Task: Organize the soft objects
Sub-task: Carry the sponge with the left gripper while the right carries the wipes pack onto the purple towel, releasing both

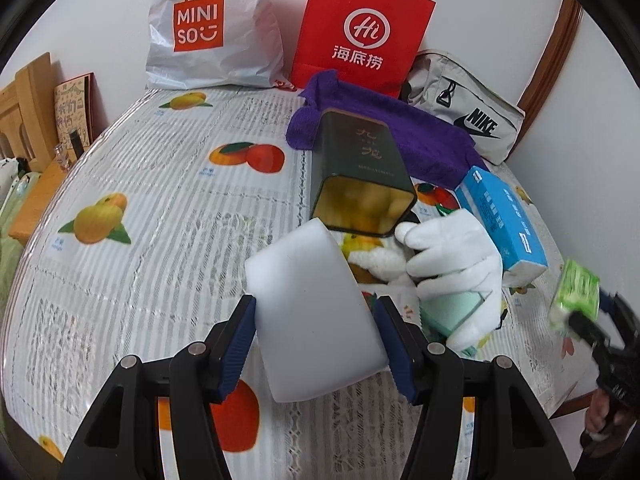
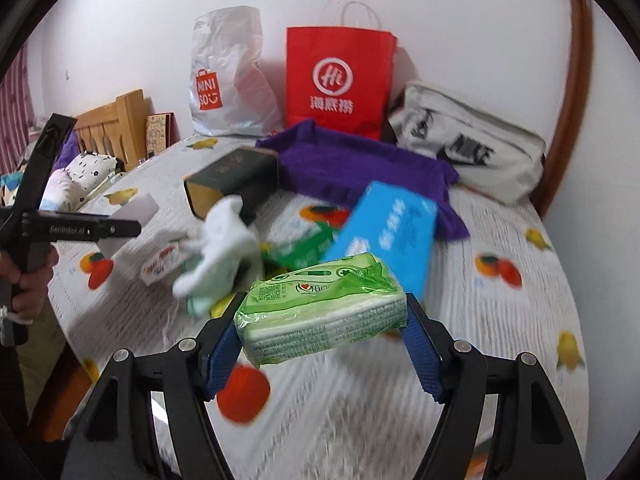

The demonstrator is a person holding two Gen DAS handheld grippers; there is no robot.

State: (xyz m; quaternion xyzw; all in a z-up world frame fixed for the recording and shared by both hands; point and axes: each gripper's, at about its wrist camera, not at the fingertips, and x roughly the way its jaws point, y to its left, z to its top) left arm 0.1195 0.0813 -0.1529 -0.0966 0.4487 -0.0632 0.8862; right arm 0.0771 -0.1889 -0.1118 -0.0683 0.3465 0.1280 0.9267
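Note:
My left gripper [image 1: 316,320] is shut on a white foam sponge block [image 1: 312,312] and holds it above the fruit-print tablecloth [image 1: 160,200]. My right gripper [image 2: 320,316] is shut on a green tissue pack [image 2: 320,304], lifted off the table; it also shows at the right edge of the left wrist view [image 1: 576,292]. A white plush hand [image 1: 456,264] lies beside an open dark green tin [image 1: 360,176] that lies on its side. A blue tissue box [image 1: 500,220] and a purple towel [image 1: 400,136] lie behind them.
A white Miniso bag [image 1: 212,28], a red paper bag [image 1: 360,32] and a grey Nike pouch [image 1: 464,108] stand along the back wall. A wooden bed frame [image 2: 112,124] is at the left. More small packs [image 2: 304,248] lie near the plush hand.

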